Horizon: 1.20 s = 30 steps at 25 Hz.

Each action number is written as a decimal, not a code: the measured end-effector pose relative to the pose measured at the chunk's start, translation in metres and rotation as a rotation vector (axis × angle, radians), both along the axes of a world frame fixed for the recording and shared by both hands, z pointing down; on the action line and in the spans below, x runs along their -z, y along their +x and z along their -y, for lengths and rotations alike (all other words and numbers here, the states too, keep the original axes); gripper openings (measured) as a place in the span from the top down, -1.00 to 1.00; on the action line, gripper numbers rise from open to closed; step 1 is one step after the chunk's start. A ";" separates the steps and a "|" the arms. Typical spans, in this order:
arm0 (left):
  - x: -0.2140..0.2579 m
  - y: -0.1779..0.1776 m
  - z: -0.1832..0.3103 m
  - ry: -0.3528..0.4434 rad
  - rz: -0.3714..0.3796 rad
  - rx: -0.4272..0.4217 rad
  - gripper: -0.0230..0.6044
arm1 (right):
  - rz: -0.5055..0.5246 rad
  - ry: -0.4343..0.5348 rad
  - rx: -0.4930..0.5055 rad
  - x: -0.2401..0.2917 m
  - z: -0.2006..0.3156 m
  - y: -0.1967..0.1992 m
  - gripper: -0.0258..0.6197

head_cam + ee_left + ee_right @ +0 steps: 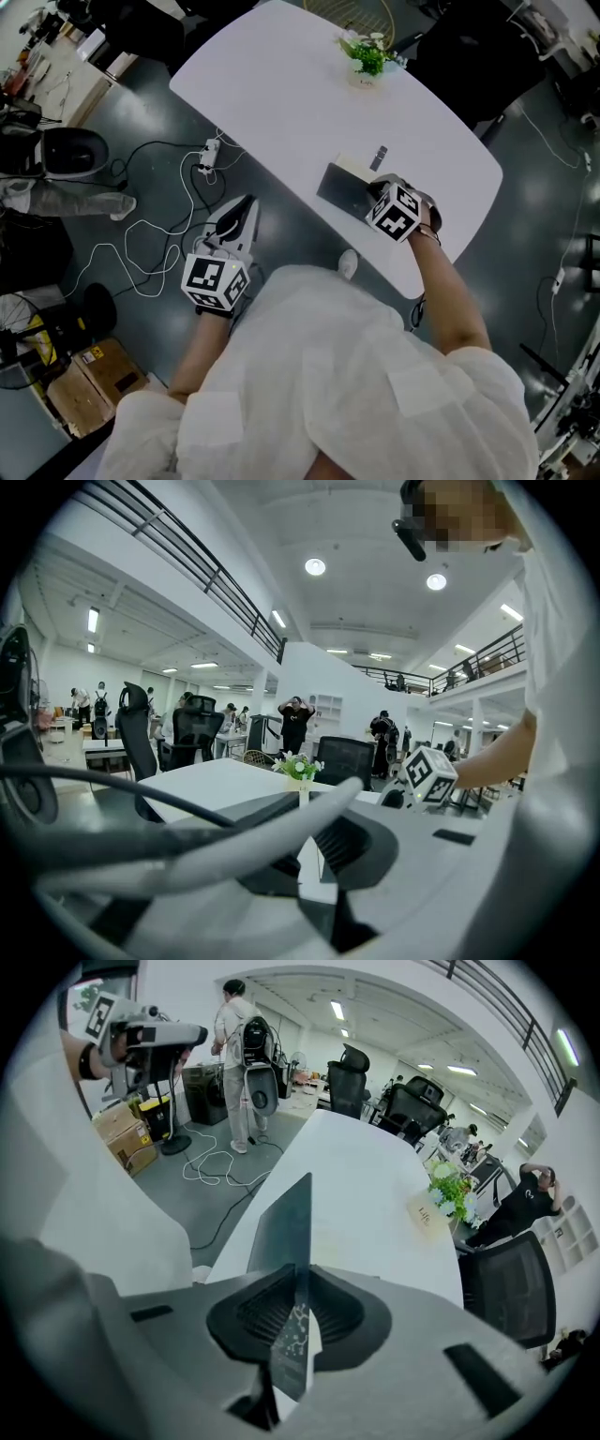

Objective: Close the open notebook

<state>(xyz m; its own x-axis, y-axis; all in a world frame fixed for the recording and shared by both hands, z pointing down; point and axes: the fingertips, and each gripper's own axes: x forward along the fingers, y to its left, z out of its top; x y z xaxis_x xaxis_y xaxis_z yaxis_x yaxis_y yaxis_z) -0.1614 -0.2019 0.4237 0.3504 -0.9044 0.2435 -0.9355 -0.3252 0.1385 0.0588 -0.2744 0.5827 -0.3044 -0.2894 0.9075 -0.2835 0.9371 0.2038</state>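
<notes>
The right gripper (298,1283) has its jaws just a little apart. The dark cover of the notebook (286,1218) stands up on its edge between them, thin as a blade. A thin pale gap shows beside the cover, so the pads do not seem to press on it. The pale pages lie flat on the table on the far side of the cover.

The left gripper (309,841) has a small gap between its jaws too. Nothing is in the gap. A grey cable (141,808) runs across the front of that view.

From the head view, the notebook lies on the white table (281,94), close to the edge nearest the person. The right gripper points steeply down at it. The left gripper is off the table, out over the grey floor (141,122), well apart from the notebook.

Farther along the table stands a small green plant (367,56) with a little card (424,1213) by it. A small dark thing (379,157) lies just past the notebook; I cannot tell what it is. White cables (159,253) curl on the floor, and a cardboard box (94,375) sits near the person's left side.
</notes>
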 end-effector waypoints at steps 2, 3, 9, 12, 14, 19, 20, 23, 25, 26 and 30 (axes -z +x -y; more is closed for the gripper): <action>0.000 0.001 0.003 -0.005 0.007 0.017 0.83 | 0.000 -0.012 -0.002 -0.006 0.010 0.004 0.75; 0.000 0.000 0.003 -0.007 0.011 0.026 0.83 | 0.000 -0.017 -0.002 -0.008 0.014 0.006 0.75; -0.003 -0.004 0.005 -0.026 0.023 0.079 0.83 | -0.009 -0.055 -0.003 -0.026 0.038 0.015 0.73; -0.006 -0.004 0.005 -0.034 0.029 0.100 0.83 | -0.016 -0.074 -0.003 -0.039 0.048 0.018 0.72; -0.007 -0.003 0.006 -0.038 0.033 0.110 0.83 | -0.028 -0.083 -0.001 -0.048 0.055 0.020 0.72; -0.007 0.000 0.000 -0.046 0.039 0.130 0.83 | -0.060 -0.106 0.005 -0.068 0.060 0.023 0.72; -0.008 0.001 -0.001 -0.048 0.040 0.133 0.83 | -0.070 -0.099 0.010 -0.071 0.062 0.024 0.72; -0.010 0.002 -0.003 -0.054 0.045 0.143 0.83 | -0.108 -0.047 0.026 -0.080 0.074 0.027 0.91; -0.010 0.001 -0.005 -0.055 0.047 0.151 0.83 | -0.120 -0.040 0.026 -0.085 0.079 0.027 0.91; -0.010 0.001 -0.006 -0.056 0.047 0.156 0.83 | -0.121 -0.041 0.021 -0.086 0.080 0.027 0.91; -0.013 0.001 -0.010 -0.061 0.044 0.167 0.83 | -0.116 -0.033 0.010 -0.084 0.084 0.028 0.91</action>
<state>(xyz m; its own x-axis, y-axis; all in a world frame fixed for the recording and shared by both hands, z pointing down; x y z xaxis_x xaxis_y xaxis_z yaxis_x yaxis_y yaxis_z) -0.1605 -0.1918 0.4366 0.1843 -0.9321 0.3117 -0.9814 -0.1570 0.1107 0.0869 -0.3581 0.6666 -0.1993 -0.2564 0.9458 -0.2507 0.9464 0.2037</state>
